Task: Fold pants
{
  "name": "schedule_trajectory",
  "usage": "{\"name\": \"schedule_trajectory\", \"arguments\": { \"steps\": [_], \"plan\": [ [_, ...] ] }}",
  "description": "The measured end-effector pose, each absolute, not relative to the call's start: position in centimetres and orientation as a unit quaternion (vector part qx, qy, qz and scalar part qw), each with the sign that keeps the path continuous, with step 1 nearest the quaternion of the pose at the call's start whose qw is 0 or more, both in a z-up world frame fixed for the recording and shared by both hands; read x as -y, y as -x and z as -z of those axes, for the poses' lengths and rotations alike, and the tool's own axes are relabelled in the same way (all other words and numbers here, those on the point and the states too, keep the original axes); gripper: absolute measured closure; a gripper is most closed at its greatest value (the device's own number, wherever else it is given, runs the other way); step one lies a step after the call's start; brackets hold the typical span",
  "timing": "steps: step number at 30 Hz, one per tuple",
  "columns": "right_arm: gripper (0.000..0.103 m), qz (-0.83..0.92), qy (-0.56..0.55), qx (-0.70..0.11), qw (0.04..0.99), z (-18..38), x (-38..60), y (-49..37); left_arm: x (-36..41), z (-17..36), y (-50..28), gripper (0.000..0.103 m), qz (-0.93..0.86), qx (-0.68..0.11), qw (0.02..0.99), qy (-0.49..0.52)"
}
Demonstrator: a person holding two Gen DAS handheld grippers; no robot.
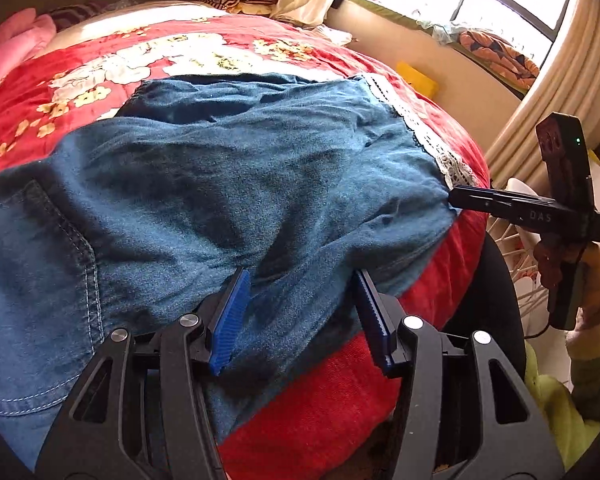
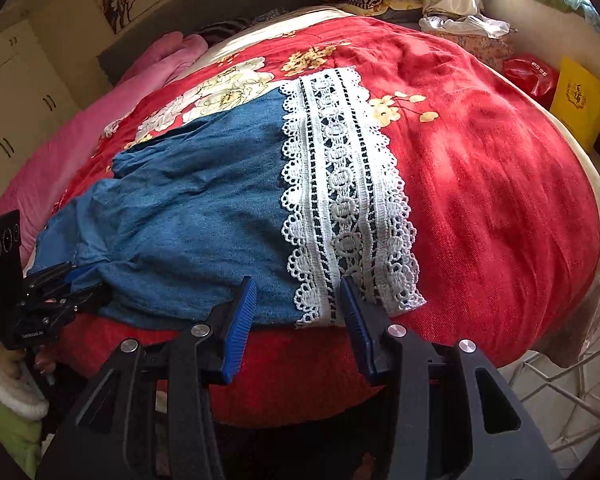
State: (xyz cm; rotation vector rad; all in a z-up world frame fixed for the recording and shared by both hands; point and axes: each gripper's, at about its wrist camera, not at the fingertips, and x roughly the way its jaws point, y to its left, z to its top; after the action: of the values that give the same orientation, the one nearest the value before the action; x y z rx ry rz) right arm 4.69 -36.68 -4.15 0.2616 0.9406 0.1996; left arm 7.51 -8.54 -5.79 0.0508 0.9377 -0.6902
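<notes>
Blue denim pants lie spread flat on a bed with a red flowery blanket. Far to the left sits a pink blanket. The left tongs are open, with their blue pads on either side of a bit of the pants' near edge. More to the right, a band of white lace runs along the leg end. The right tongs are open too, right at the near edge beside the lace. At the far right sits a yellow bag.
</notes>
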Motion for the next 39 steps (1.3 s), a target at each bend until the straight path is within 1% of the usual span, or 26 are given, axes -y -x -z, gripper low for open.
{"name": "schedule_trajectory", "arguments": {
  "steps": [4, 6, 8, 10, 12, 13, 14, 17, 19, 21, 26, 30, 31, 33, 34, 35, 36, 37, 38, 39],
  "plan": [
    [0.06, -0.1, -0.115, -0.447, 0.881, 4.0, 36.5, -4.5, 8.5, 5.4, -7.1, 0.055, 0.328, -0.436, 0.837, -0.027],
    [0.059, -0.107, -0.129, -0.441, 0.882, 3.5, 37.0, -4.2, 8.3, 4.6, -6.8, 0.052, 0.33, -0.436, 0.837, -0.017],
    [0.058, -0.117, -0.149, -0.428, 0.884, 2.5, 37.6, -3.8, 7.9, 3.4, -6.5, 0.038, 0.331, -0.424, 0.843, -0.009],
    [0.055, -0.123, -0.166, -0.41, 0.889, 1.4, 38.5, -3.8, 7.3, 1.6, -6.7, 0.032, 0.319, -0.407, 0.856, -0.008],
    [0.05, -0.123, -0.172, -0.394, 0.894, 0.3, 39.3, -4.3, 6.7, -0.2, -7.4, 0.028, 0.312, -0.388, 0.867, -0.004],
    [0.048, -0.121, -0.17, -0.387, 0.898, -0.3, 39.7, -4.8, 6.5, -0.9, -8.1, 0.023, 0.307, -0.38, 0.873, -0.005],
    [0.047, -0.117, -0.166, -0.382, 0.901, -0.7, 40.1, -5.5, 6.4, -1.5, -8.9, 0.02, 0.299, -0.374, 0.878, -0.013],
    [0.044, -0.115, -0.154, -0.377, 0.906, -1.5, 41.1, -8.3, 6.6, -2.0, -11.7, 0.018, 0.27, -0.37, 0.888, -0.045],
    [0.043, -0.11, -0.15, -0.385, 0.904, -1.5, 41.6, -10.7, 6.5, -1.5, -14.3, 0.015, 0.258, -0.389, 0.883, -0.051],
    [0.043, -0.118, -0.153, -0.389, 0.901, -1.2, 42.0, -13.0, 6.6, -0.6, -16.4, 0.015, 0.246, -0.405, 0.878, -0.063],
    [0.043, -0.122, -0.16, -0.415, 0.887, 0.6, 42.6, -18.2, 7.4, 1.4, -19.0, 0.015, 0.242, -0.432, 0.862, -0.109],
    [0.044, -0.127, -0.16, -0.445, 0.872, 2.8, 42.2, -21.1, 7.8, 2.9, -20.5, 0.015, 0.242, -0.457, 0.849, -0.109],
    [0.048, -0.134, -0.161, -0.448, 0.869, 3.1, 41.9, -21.3, 7.9, 3.2, -20.7, 0.017, 0.245, -0.46, 0.847, -0.108],
    [0.057, -0.15, -0.157, -0.449, 0.866, 3.4, 41.0, -21.4, 8.4, 3.7, -20.7, 0.031, 0.261, -0.464, 0.84, -0.108],
    [0.061, -0.155, -0.156, -0.45, 0.865, 3.6, 40.6, -21.4, 8.7, 3.9, -20.7, 0.046, 0.266, -0.466, 0.837, -0.11],
    [0.063, -0.164, -0.156, -0.449, 0.864, 3.7, 40.3, -21.3, 8.9, 4.0, -20.7, 0.058, 0.271, -0.468, 0.834, -0.111],
    [0.07, -0.168, -0.157, -0.449, 0.864, 3.7, 40.1, -21.1, 9.1, 4.0, -20.7, 0.065, 0.276, -0.469, 0.832, -0.108],
    [0.076, -0.17, -0.161, -0.447, 0.863, 3.7, 40.1, -20.9, 9.2, 3.9, -20.7, 0.079, 0.28, -0.467, 0.833, -0.103],
    [0.08, -0.175, -0.165, -0.443, 0.864, 3.5, 40.2, -20.7, 9.1, 3.6, -20.9, 0.087, 0.28, -0.464, 0.835, -0.095],
    [0.082, -0.176, -0.168, -0.434, 0.867, 3.2, 40.5, -20.3, 8.7, 3.3, -21.3, 0.088, 0.282, -0.466, 0.835, -0.075]
  ]
}}
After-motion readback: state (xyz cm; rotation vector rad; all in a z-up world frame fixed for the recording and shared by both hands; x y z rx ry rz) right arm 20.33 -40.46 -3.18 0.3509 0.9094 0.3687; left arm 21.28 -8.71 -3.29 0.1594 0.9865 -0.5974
